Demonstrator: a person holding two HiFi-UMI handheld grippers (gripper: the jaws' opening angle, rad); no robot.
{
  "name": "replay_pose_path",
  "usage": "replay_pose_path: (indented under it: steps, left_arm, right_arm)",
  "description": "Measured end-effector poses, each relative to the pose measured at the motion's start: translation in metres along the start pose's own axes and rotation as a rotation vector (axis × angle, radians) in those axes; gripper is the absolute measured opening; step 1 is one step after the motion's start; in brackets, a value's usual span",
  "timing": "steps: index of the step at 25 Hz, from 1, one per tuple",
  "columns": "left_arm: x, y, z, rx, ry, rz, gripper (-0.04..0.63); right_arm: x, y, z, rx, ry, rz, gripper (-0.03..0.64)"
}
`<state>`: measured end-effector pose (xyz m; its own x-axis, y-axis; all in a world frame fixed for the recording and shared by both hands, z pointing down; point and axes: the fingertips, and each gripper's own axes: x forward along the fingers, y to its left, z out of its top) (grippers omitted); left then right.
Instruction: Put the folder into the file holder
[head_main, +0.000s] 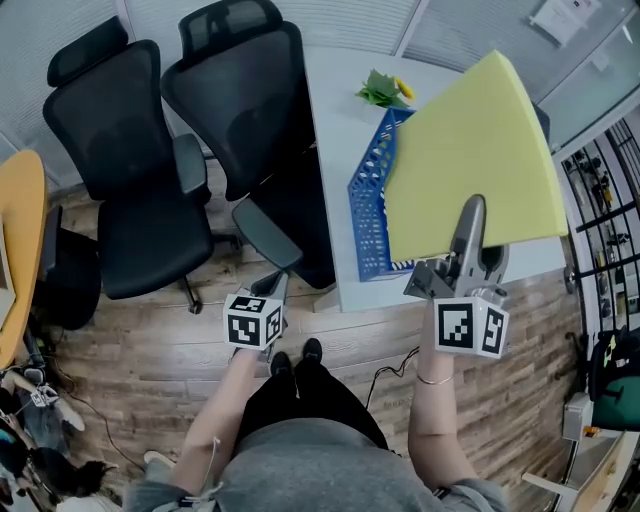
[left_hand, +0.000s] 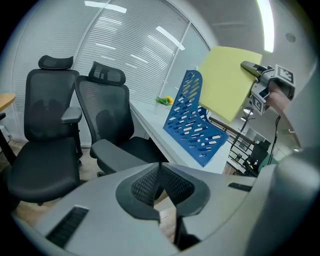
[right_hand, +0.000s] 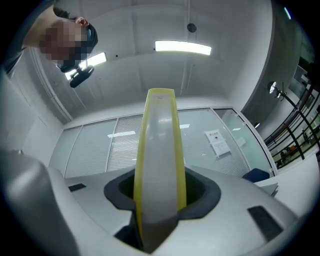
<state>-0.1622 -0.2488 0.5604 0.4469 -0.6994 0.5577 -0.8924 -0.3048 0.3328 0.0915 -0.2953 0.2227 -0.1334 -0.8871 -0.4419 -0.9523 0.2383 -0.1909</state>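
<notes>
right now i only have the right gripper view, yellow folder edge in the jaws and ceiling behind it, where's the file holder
Observer: The blue file holder stands on the white table. The head view shows the folder held in the air above it, not yet inside.
Operator: anything else on that table
Observer: On the part I can see, a small green and yellow item lies beyond the holder's far end, apart from it.
Operator: and what's my other side doing
Observer: The left gripper has its jaws together with nothing between them. It is short of the table, near a black chair.
</notes>
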Motion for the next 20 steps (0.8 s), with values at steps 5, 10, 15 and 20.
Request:
replay_pose_path:
  steps: [5, 10, 15, 20]
  left_arm:
    - [0.003, -0.002, -0.003, -0.006, 0.009, 0.008, 0.032]
    - [0.005, 0.000, -0.005, -0.014, 0.017, 0.020, 0.032]
    - [0.004, 0.003, -0.010, -0.024, 0.026, 0.034, 0.032]
    - [0.004, 0.008, -0.017, -0.036, 0.040, 0.045, 0.032]
  right_arm:
    - [0.000, -0.005, -0.008, 0.012, 0.004, 0.002, 0.181]
    - [0.000, -0.008, -0.024, 0.028, 0.023, 0.001, 0.183]
    - [-0.001, -0.008, -0.031, 0.019, 0.023, 0.007, 0.184]
    - [-0.001, -0.006, -0.036, 0.008, 0.008, 0.014, 0.184]
